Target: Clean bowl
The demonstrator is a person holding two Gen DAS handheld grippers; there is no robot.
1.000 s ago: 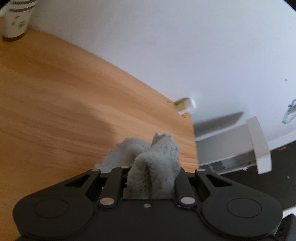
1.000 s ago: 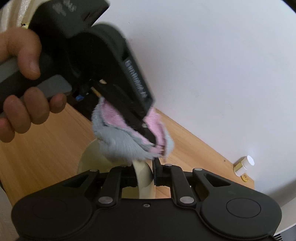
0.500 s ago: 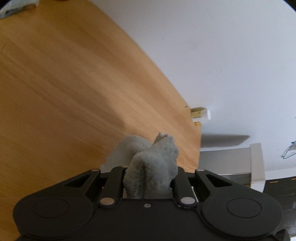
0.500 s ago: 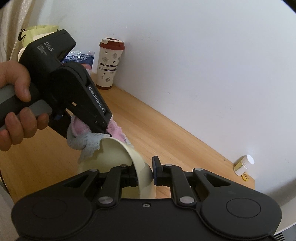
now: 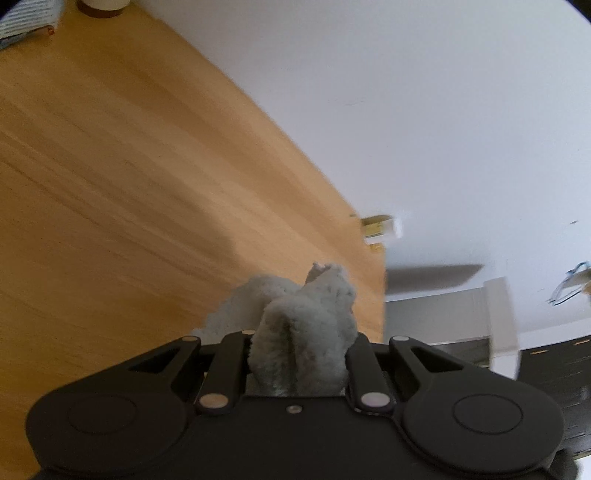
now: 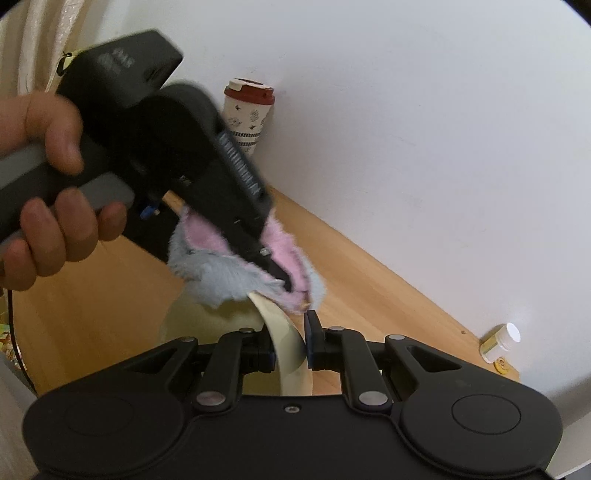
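Observation:
My right gripper (image 6: 290, 341) is shut on the rim of a pale cream bowl (image 6: 221, 321), held tilted above the wooden table (image 6: 369, 288). My left gripper (image 6: 284, 284), held by a hand, is shut on a fluffy grey and pink cloth (image 6: 221, 275) that presses on the bowl's upper rim. In the left wrist view the grey cloth (image 5: 306, 332) bulges out between the left gripper's jaws (image 5: 299, 354); the bowl is hidden there.
A paper coffee cup (image 6: 249, 114) with a brown lid stands against the white wall. A small white and yellow bottle (image 6: 498, 341) lies at the table's far right edge, also in the left wrist view (image 5: 380, 229). A printed packet (image 5: 26, 18) lies at the top left.
The left gripper with the cloth has swept from the bowl's left side up and right along the rim. The right gripper keeps the bowl steady.

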